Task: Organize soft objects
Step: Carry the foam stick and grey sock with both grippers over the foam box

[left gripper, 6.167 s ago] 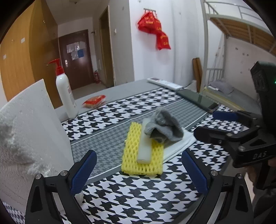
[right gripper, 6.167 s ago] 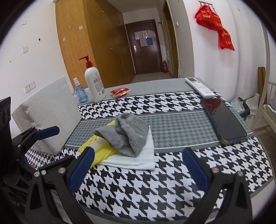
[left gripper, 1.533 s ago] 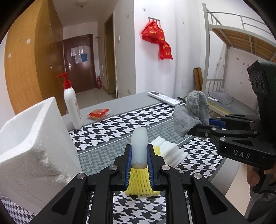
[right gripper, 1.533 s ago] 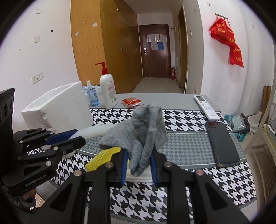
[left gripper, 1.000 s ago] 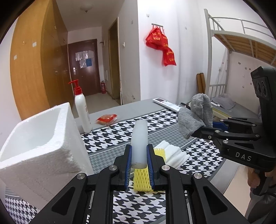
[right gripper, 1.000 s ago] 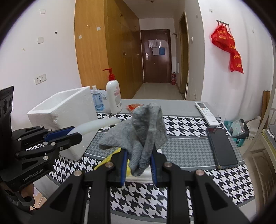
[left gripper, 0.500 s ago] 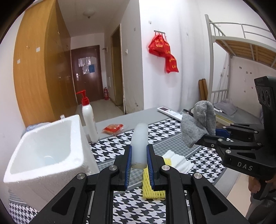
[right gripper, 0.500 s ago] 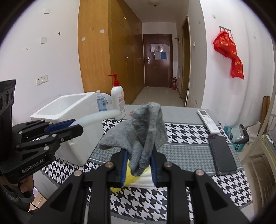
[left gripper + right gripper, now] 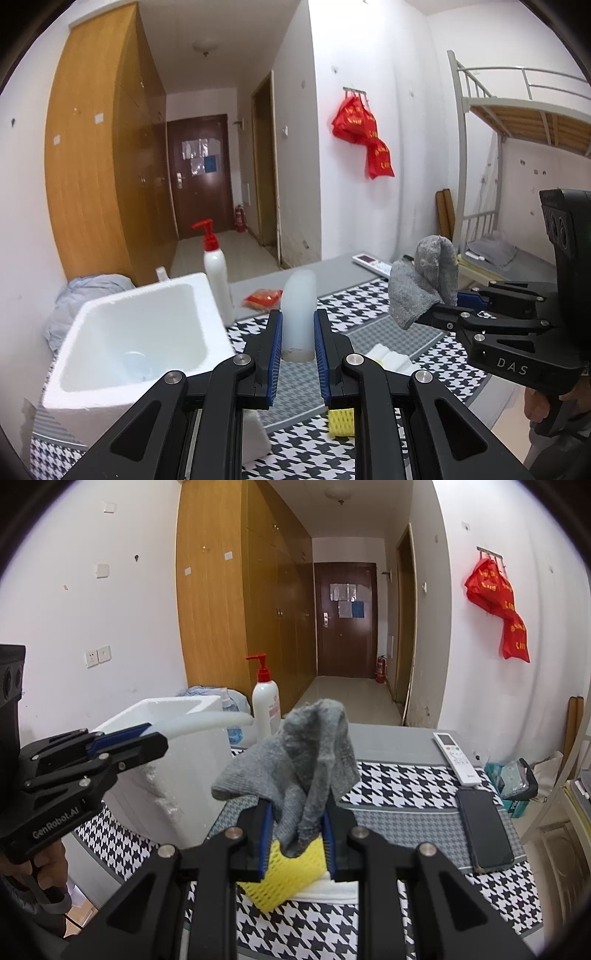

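The left hand-held gripper (image 9: 297, 345) is pinching a white foam tube (image 9: 298, 314) near its end, so the tube juts forward clear of the worktop (image 9: 406, 814), to the right of the open foam box (image 9: 140, 332) at the worktop's left end; that box looks like where the soft things are meant to go, since the tube's tip points toward it in the right wrist view. The right hand-held gripper (image 9: 297, 834) is pinching a grey sock (image 9: 299, 768) by a fold, the rest bunched and drooping over the jaws, held up beside the left one, probably waiting its turn. A yellow foam net (image 9: 291, 875) and a white cloth (image 9: 332, 886) lie on the worktop under the grippers, not yet gathered. Both are largely hidden by the jaws, so their full shape is unclear. Something pale sits at the bottom of the box, too faint to name, and the box's lower front is cut off by the left gripper's arms
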Tool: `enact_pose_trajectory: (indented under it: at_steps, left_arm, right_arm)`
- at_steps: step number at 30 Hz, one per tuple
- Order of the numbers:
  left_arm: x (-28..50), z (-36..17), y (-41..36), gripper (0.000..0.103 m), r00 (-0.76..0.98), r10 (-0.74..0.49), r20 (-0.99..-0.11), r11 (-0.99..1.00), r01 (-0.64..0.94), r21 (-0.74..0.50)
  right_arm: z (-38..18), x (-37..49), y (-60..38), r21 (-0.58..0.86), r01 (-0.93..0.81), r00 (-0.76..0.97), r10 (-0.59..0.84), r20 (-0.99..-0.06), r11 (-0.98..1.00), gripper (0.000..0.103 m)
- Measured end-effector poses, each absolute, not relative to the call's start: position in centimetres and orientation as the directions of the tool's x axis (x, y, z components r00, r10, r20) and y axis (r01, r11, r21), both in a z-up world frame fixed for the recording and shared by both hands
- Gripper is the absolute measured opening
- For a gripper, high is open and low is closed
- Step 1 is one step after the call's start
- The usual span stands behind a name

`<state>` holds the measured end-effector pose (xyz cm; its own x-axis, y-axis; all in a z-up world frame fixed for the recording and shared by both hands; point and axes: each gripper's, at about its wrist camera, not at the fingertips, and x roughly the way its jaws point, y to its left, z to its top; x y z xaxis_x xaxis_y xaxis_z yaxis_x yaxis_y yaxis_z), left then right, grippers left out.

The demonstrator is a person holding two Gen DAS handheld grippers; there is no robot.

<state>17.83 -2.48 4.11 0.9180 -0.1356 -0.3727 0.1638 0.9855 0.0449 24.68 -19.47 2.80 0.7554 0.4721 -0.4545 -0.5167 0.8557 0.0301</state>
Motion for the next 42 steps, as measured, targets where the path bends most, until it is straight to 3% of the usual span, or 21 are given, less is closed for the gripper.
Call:
enact_pose_trajectory:
  at_steps: [42]
  left_arm:
    - [14.4,6.4,5.9,0.018,0.951,0.109,-0.291,0.993,-0.094,0.067]
  right_arm:
    - [5.8,24.1,-11.5,0.002,-0.656,0.698,0.608,-0.377,0.755,0.027]
